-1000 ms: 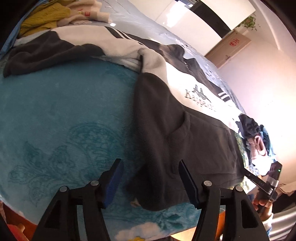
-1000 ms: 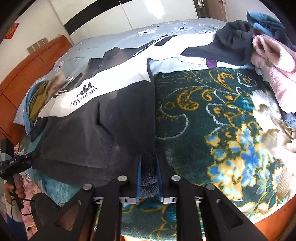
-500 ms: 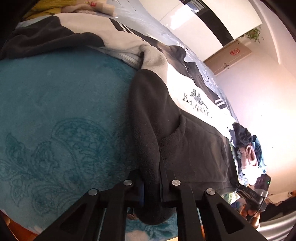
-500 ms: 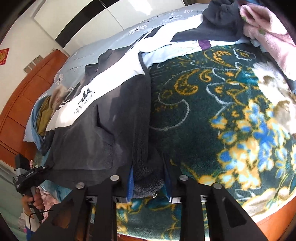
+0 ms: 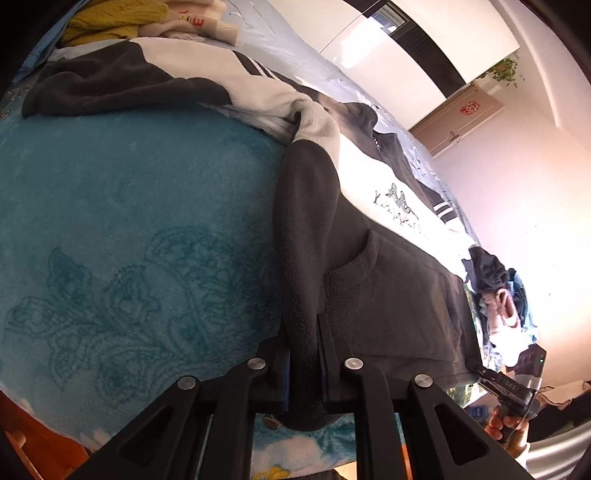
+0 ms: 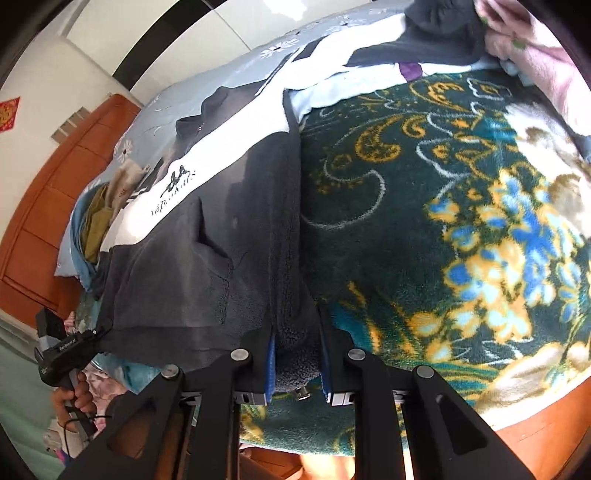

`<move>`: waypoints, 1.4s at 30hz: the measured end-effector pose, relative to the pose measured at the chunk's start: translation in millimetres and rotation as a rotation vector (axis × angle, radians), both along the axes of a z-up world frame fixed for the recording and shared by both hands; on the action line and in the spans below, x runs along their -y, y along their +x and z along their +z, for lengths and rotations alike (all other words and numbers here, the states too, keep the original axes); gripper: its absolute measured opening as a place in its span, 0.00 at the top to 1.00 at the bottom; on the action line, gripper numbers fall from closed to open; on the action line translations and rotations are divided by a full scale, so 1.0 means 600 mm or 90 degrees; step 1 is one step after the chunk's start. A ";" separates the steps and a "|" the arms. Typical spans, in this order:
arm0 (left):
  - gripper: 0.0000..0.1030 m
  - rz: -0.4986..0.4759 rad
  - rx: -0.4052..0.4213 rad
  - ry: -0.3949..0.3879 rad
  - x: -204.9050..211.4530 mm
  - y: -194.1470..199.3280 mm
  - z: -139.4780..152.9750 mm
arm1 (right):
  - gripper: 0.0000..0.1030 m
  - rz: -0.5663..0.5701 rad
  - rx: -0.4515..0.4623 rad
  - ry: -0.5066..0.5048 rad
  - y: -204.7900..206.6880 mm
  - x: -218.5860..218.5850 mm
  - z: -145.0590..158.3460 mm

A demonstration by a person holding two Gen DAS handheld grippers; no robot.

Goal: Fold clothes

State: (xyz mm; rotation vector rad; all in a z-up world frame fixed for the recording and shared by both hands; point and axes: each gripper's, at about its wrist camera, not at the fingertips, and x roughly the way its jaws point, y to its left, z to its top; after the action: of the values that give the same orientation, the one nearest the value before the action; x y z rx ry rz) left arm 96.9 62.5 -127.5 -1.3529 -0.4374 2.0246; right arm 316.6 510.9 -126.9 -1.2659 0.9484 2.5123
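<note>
Two claws grip the near hem of one dark grey and white fleece jacket, which lies spread flat on a bed, collar at the far side and hem along the near edge.

The left claw has a thick fold of the jacket's dark side seam and bottom corner between its pads. The pads press on the fleece from either side, though the jaws are easing apart. A lump of hem bulges out below them. From here the jacket's body runs off to the right, with a white chest band bearing dark lettering farther away, and one sleeve stretches off to the far left. To the left of the claw lies a teal plush blanket with an embossed leaf pattern.

The right claw is clamped on the opposite bottom corner, its blue-faced pads squeezing a wad of dark fleece (a small metal zip end pokes out just beneath). In this view the jacket spreads to the left of the claw. A dark green blanket with yellow and blue flowers fills the right.

Each camera catches the other claw at the far end of the hem, held in a hand.

A heap of pink and dark blue clothes sits beyond the jacket's right side, and a mustard-yellow knitted garment lies at the far left, near an orange-brown wooden headboard.
</note>
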 end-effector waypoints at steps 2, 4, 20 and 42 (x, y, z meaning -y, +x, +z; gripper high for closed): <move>0.71 0.001 -0.007 -0.001 0.010 0.000 0.007 | 0.76 0.007 -0.002 0.020 -0.001 0.005 0.010; 0.45 0.011 -0.013 0.002 0.024 -0.001 0.014 | 0.64 0.007 -0.004 0.051 -0.004 0.011 0.020; 0.29 0.489 0.072 0.154 0.309 -0.239 -0.029 | 0.40 -0.019 -0.072 0.199 -0.060 0.036 0.101; 0.97 0.194 -0.353 0.046 -0.081 -0.311 0.413 | 0.40 0.040 -0.083 0.158 -0.147 0.027 0.062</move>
State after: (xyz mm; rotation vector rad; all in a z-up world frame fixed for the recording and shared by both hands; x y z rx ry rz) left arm -89.7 111.0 120.2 -0.6588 -0.4720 2.4889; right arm 228.7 494.7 -89.7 -1.0848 0.6039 2.6864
